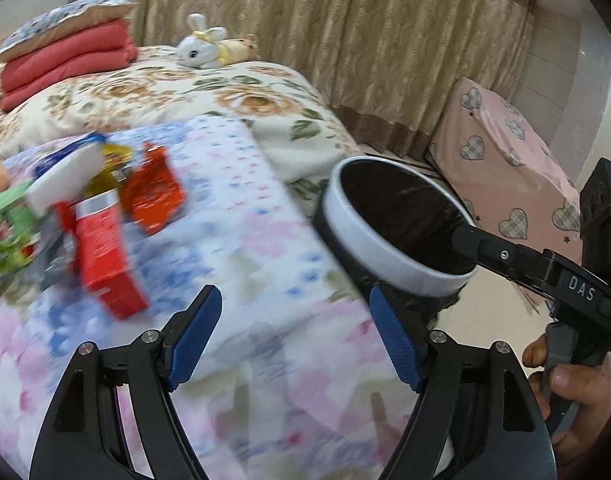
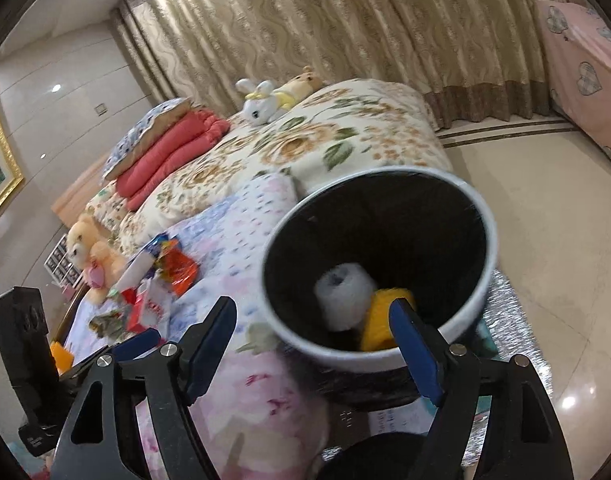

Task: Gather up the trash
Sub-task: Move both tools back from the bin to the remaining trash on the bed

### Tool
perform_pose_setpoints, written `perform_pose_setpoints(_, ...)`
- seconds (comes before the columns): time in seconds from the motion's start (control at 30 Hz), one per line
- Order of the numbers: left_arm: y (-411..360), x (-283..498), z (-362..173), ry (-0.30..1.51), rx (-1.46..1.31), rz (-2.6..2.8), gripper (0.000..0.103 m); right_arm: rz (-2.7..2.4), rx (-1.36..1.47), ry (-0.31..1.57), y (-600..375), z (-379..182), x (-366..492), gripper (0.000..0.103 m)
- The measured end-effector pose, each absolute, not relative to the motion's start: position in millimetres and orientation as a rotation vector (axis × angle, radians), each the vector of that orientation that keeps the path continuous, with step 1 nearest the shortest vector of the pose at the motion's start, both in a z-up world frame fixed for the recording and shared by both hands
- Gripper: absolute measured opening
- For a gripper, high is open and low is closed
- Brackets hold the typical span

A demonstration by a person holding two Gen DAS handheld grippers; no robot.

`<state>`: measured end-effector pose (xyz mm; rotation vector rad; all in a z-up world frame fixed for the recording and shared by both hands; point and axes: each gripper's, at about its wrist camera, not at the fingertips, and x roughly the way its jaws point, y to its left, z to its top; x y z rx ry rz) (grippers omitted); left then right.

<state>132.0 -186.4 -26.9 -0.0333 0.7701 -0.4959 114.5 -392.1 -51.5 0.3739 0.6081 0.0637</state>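
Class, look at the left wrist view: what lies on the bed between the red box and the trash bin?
Only bare floral blanket separates the red box from the trash bin; the left wrist view shows it.

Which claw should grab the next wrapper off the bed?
Left. The left claw is open and empty over the blanket, with the trash pile just ahead to its left. The right claw is also open, but it faces the bin, farther from the pile.

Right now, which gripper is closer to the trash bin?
Right. The right gripper is at the trash bin, one finger over its rim. The left gripper hangs open over the blanket beside it, nothing between its fingers.
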Motion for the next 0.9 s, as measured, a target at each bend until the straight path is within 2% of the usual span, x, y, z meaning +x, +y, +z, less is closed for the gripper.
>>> perform_pose_setpoints(0.9,-4.4,113.6,-55.2,0.789,-0.169,-0.177,0.078,0.309,0.273,0.707,-240.9,-77.1,141.5,0.081)
